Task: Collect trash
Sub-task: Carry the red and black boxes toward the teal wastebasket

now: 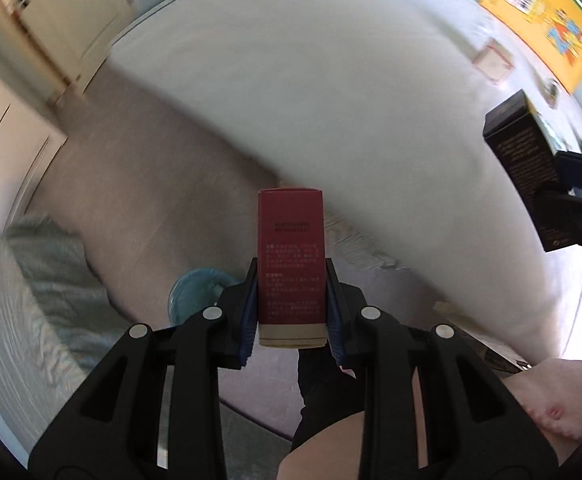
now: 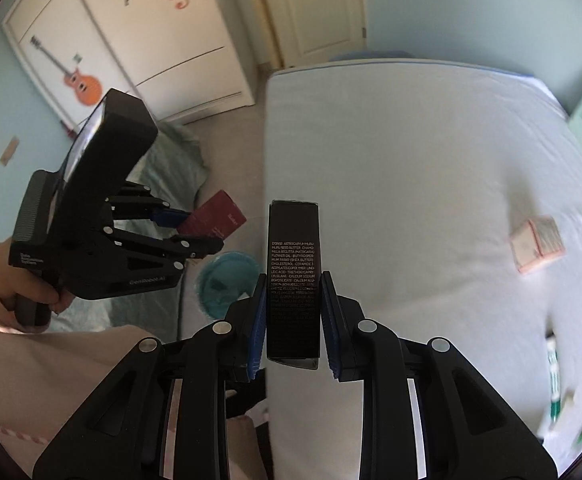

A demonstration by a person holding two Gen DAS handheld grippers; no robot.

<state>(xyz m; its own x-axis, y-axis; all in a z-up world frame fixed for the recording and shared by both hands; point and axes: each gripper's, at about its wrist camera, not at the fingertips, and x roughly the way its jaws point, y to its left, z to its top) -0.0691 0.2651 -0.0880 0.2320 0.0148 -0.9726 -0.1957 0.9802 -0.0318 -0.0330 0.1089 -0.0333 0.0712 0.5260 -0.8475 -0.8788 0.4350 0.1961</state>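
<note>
My left gripper (image 1: 292,300) is shut on a dark red carton (image 1: 291,256) with white print, held upright between the blue pads. In the right wrist view that same left gripper (image 2: 199,228) and its red carton (image 2: 217,222) hover over the floor at the left. My right gripper (image 2: 293,312) is shut on a tall black carton (image 2: 294,276) with white lettering; the black carton (image 1: 519,148) also shows at the right edge of the left wrist view. A teal-lined bin (image 2: 227,282) stands on the floor below both, partly hidden by the fingers, and shows as bin (image 1: 195,292) in the left wrist view.
A white bed (image 2: 411,168) fills the right side, with a small pink box (image 2: 537,244) and a green-and-white tube (image 2: 553,376) lying on it. A crumpled green blanket (image 1: 47,280) lies on the floor. A white wardrobe (image 2: 131,48) and door (image 2: 311,4) stand behind. A person's legs are below.
</note>
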